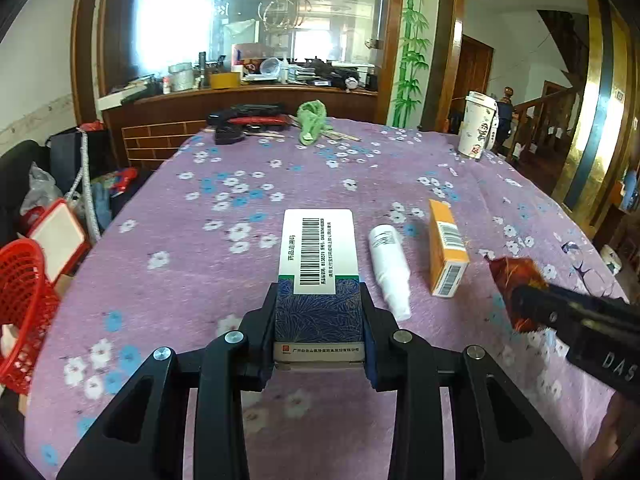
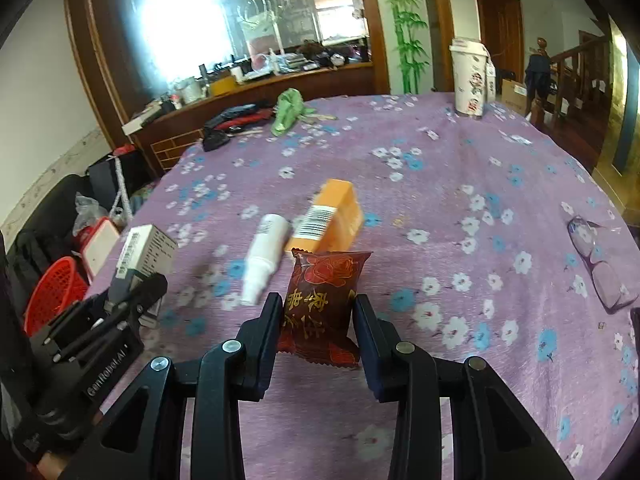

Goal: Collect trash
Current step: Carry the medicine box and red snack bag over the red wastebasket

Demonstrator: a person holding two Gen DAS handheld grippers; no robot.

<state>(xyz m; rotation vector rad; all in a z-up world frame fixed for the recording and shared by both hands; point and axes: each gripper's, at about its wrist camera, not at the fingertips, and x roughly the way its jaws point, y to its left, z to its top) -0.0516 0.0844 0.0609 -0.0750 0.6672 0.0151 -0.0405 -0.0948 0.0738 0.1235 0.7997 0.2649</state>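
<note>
My left gripper [image 1: 319, 300] is shut on a white and blue medicine box [image 1: 318, 256] and holds it above the purple flowered tablecloth [image 1: 224, 184]. The box also shows in the right wrist view [image 2: 146, 252]. My right gripper [image 2: 316, 308] is shut on a dark red snack wrapper [image 2: 324, 296], which also shows in the left wrist view [image 1: 516, 276]. A white spray bottle [image 1: 390, 264] and an orange box [image 1: 446, 252] lie on the cloth between the two grippers; both also show in the right wrist view, bottle [image 2: 266, 254], box [image 2: 330, 216].
A red basket [image 1: 22, 300] stands off the table's left edge, also in the right wrist view [image 2: 54, 292]. A paper cup [image 1: 476, 124] stands far right. A green bag [image 1: 312, 120] and dark items [image 1: 244, 120] lie at the far edge. Glasses [image 2: 596, 260] lie at right.
</note>
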